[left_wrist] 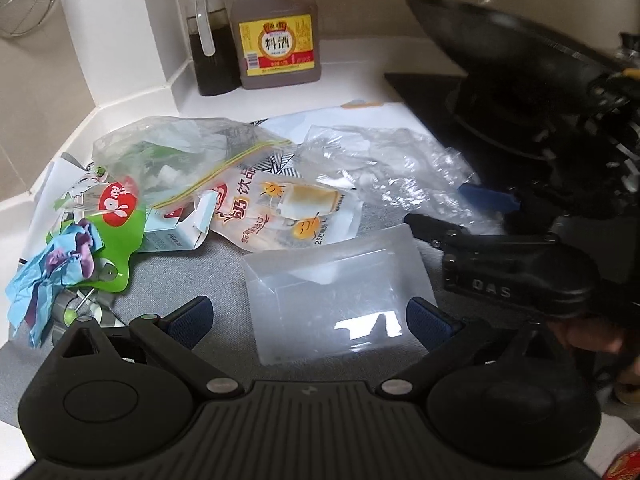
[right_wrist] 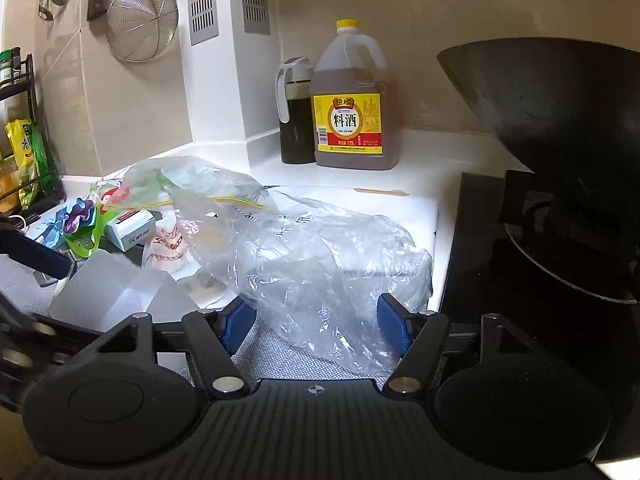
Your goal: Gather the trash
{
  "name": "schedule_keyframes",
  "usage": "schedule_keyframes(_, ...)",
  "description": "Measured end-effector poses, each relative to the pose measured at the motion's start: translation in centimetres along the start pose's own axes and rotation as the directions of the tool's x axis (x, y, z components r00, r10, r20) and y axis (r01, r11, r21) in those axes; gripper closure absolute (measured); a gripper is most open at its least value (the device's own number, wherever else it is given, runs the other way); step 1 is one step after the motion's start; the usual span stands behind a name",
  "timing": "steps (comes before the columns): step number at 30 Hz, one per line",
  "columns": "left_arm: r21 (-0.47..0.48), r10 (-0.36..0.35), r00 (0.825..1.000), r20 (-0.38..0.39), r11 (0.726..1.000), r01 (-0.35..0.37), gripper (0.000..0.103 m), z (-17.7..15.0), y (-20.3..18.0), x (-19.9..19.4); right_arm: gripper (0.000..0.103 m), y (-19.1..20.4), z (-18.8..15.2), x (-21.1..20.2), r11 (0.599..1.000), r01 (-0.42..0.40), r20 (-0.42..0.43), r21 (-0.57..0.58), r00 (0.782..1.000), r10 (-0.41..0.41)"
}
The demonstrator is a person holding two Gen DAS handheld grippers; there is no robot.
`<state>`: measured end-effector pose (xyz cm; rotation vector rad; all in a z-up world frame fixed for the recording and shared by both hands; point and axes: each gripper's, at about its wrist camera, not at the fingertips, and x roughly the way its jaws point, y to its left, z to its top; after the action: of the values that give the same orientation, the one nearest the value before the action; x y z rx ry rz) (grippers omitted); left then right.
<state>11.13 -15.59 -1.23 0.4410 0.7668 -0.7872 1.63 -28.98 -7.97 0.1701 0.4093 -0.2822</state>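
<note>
Trash lies uncollected, strewn mid-bench toward the left edge; left gripper, jaws wide, straddles a clear box, right gripper, jaws wide, flanks a plastic bag; nothing gathered yet.
</note>
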Motion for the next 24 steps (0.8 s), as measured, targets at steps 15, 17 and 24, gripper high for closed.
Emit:
schedule_keyframes(15, -0.092, 0.006, 0.999, -0.050, 0.996, -0.011, 0.000, 0.6, 1.1, 2.1, 0.031, 0.0, 0.1, 0.1, 1.000, 0.001, -0.009, 0.014, 1.000, -0.001)
schedule_keyframes(17, -0.144, -0.049, 0.998, -0.044, 0.989, 0.043, 0.000, 0.7, 1.9, 2.0, 0.031, -0.1, 0.1, 0.1, 1.000, -0.002, -0.012, 0.019, 1.000, 0.002)
schedule_keyframes(24, -0.038, -0.097, 0.995, -0.035, 0.995, 0.096, 0.000, 0.5, -0.3, 1.7, 0.030, -0.9, 0.1, 0.2, 0.997, -0.004, -0.014, 0.075, 1.000, 0.005)
